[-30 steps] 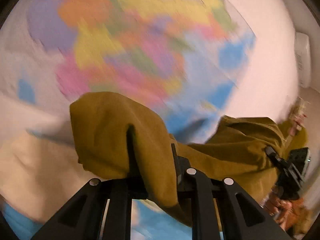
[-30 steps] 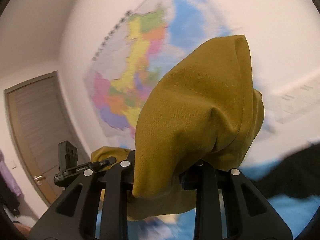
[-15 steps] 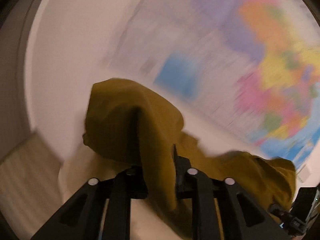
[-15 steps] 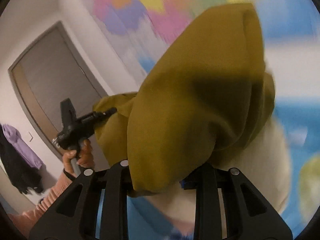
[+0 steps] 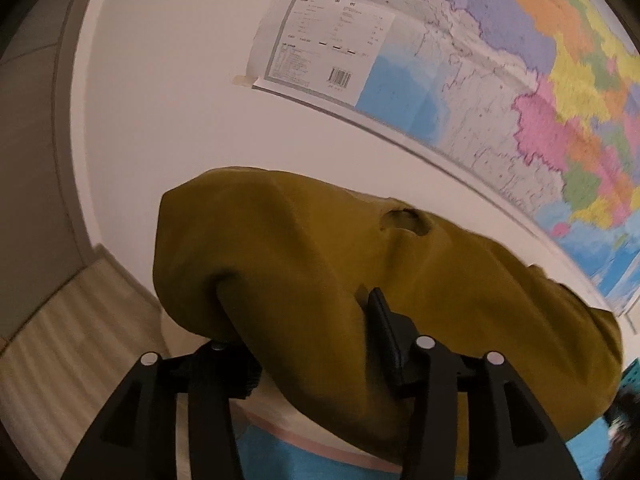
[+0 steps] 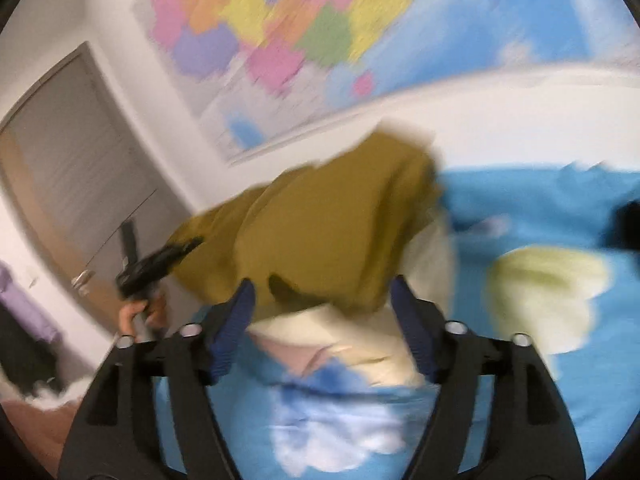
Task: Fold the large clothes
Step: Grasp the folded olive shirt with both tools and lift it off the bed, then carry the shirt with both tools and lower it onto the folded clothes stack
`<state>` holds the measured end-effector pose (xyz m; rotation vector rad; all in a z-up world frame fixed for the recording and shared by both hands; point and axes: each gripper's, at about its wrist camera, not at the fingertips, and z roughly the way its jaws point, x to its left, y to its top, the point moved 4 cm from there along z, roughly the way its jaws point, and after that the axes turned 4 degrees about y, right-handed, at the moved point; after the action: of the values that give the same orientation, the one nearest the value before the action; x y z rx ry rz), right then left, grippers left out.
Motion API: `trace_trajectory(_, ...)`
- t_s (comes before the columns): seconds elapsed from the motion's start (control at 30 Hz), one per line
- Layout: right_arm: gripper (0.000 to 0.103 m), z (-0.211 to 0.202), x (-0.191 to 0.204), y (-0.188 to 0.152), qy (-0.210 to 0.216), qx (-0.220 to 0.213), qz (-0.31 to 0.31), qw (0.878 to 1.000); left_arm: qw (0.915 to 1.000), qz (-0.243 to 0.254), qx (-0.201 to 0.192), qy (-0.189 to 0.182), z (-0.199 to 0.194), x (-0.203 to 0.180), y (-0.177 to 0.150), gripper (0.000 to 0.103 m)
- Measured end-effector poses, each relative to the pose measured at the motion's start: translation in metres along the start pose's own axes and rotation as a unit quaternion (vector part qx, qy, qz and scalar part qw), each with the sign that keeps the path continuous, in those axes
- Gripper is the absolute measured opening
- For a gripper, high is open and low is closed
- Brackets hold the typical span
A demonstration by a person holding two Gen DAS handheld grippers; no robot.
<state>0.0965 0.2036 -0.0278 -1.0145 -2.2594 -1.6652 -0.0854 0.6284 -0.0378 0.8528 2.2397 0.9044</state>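
garment: mustard-yellow cloth point(image 5: 420, 292), bunched and draped over a cream pillow point(image 6: 432, 256) at the head of the bed point(image 6: 540, 208).
left hand-held gripper point(image 5: 300, 320): jaws have just been opening; cloth sits between them and drapes over the left finger, and I can't tell if the pads still press it.
right hand-held gripper point(image 6: 324, 312): jaws have just been opening and stand wide, cloth edge between them, not pinched.
doing it well: I'd let both corners drop level and flat, then pull straight back so no finger snags.
around: wall map point(image 5: 520, 80), grey door point(image 6: 68, 168), a black garment point(image 6: 624, 224) at the far right.
in the way: the pillow, which keeps the cloth from lying flat.
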Motion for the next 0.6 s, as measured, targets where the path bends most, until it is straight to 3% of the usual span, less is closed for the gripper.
trace_trajectory(0.07, 0.082, -0.007, -0.01, 0.016, -0.017, -0.017, 0.011, 1.0, 0.9999, 0.004, -0.002, 0.014, -0.002, 0.0, -0.001, 0.05)
trace_trajectory(0.1, 0.086, -0.001, -0.014, 0.025, -0.018, -0.015, 0.016, 1.0, 0.9996, 0.007, -0.005, 0.026, -0.004, -0.001, -0.002, 0.051)
trace_trajectory(0.17, 0.084, 0.018, -0.023, 0.035, -0.012, 0.004, 0.038, 0.999, 0.9987, 0.02, -0.011, 0.046, -0.008, -0.007, -0.002, 0.055)
trace_trajectory(0.2, 0.075, 0.027, -0.026, 0.035, -0.013, 0.016, 0.037, 0.999, 0.9978, 0.032, -0.012, 0.057, -0.01, -0.012, -0.003, 0.057)
trace_trajectory(0.23, 0.042, 0.037, -0.026, 0.035, -0.002, 0.028, 0.03, 0.999, 0.9965, 0.045, -0.012, 0.069, -0.012, -0.016, -0.004, 0.058)
trace_trajectory(0.3, 0.01, 0.045, -0.017, 0.032, 0.013, 0.037, 0.019, 0.999, 0.9946, 0.06, -0.013, 0.084, -0.015, -0.02, -0.006, 0.058)
trace_trajectory(0.4, 0.007, 0.04, -0.006, 0.005, -0.02, 0.047, -0.027, 0.998, 0.9947, 0.054, -0.007, 0.087, -0.019, -0.018, -0.008, 0.059)
trace_trajectory(0.5, 0.009, 0.052, -0.023, -0.022, -0.041, 0.096, 0.01, 0.994, 0.9945, 0.053, -0.006, 0.091, -0.021, -0.017, -0.01, 0.06)
trace_trajectory(0.57, 0.012, 0.054, -0.026, -0.023, -0.036, 0.096, 0.023, 0.994, 0.9932, 0.058, -0.012, 0.1, -0.024, -0.02, -0.012, 0.061)
trace_trajectory(0.6, 0.018, 0.051, -0.025, -0.021, -0.039, 0.089, 0.025, 0.995, 0.9921, 0.063, -0.016, 0.107, -0.027, -0.021, -0.014, 0.061)
